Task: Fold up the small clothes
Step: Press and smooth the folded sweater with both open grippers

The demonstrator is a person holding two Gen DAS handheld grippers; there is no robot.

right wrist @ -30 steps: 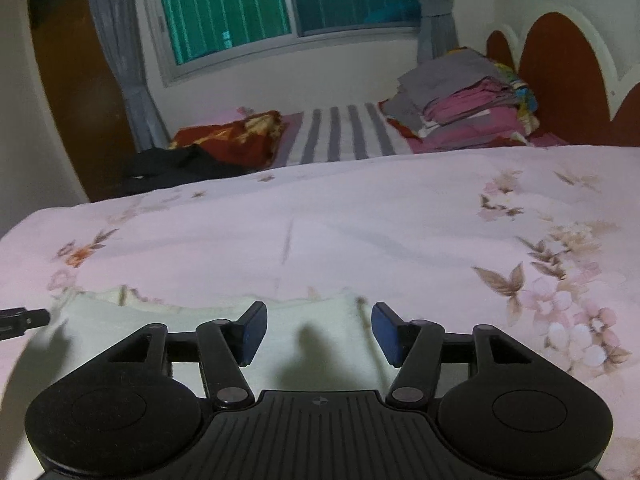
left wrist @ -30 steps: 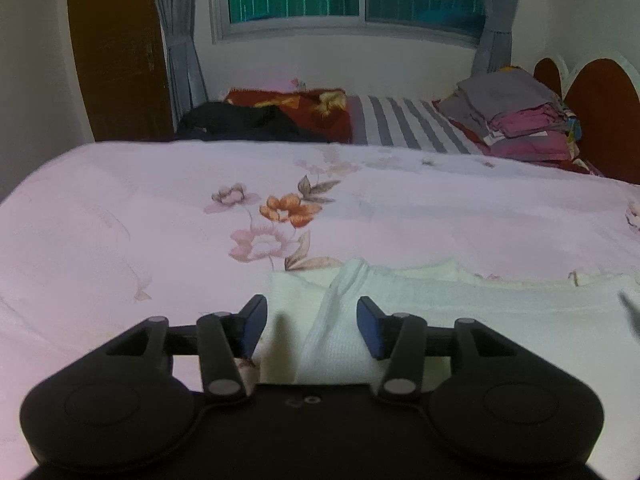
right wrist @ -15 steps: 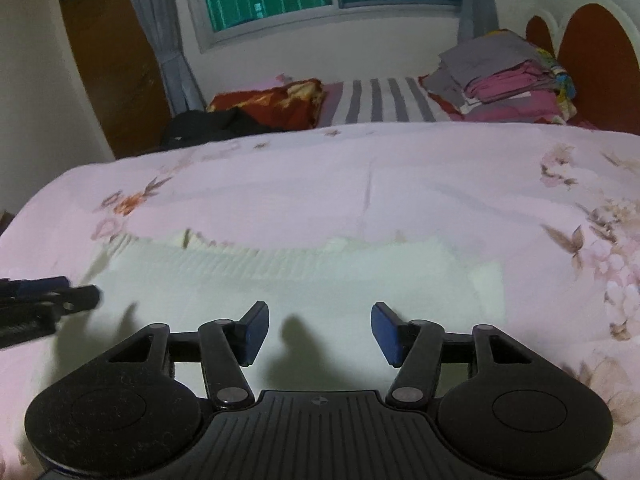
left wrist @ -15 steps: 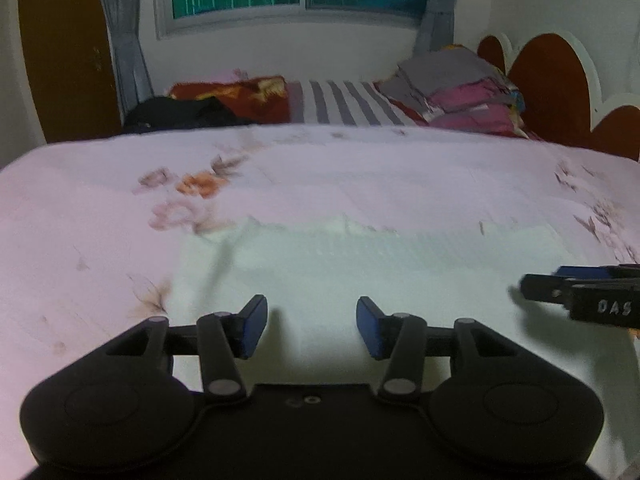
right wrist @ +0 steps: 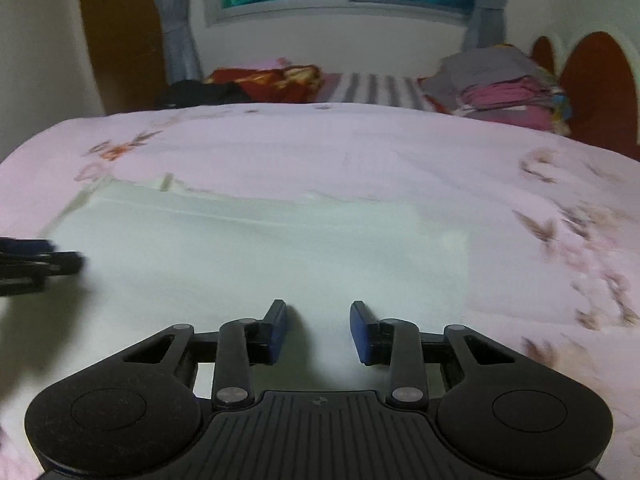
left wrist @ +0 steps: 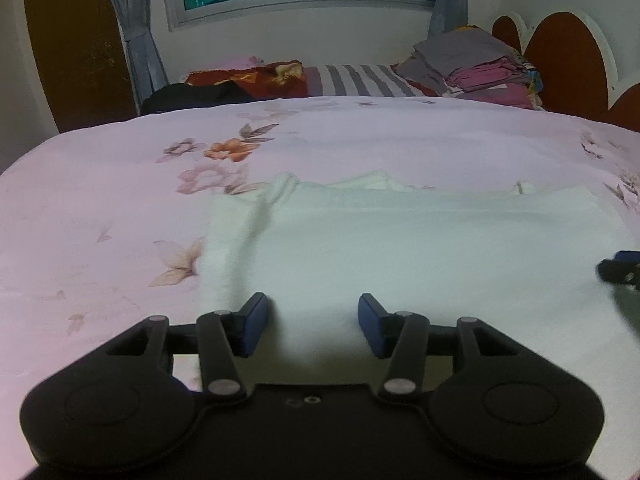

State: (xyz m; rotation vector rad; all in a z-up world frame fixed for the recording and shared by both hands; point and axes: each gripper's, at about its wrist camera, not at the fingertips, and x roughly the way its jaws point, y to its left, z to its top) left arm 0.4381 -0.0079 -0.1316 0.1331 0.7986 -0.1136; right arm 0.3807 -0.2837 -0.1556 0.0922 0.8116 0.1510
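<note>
I see the white garment [left wrist: 420, 248] lying flat on the bed [left wrist: 100, 208], on its pink floral cover, with a raised fold along its left edge. My left hand-held gripper [left wrist: 312, 322] hangs over the near left part, jaws spread, nothing in them. My right hand-held gripper [right wrist: 319, 330] is over the near right part, jaws also apart and bare. Folded clothes stack [left wrist: 476, 64] far back by the headboard [left wrist: 568, 60].
</note>
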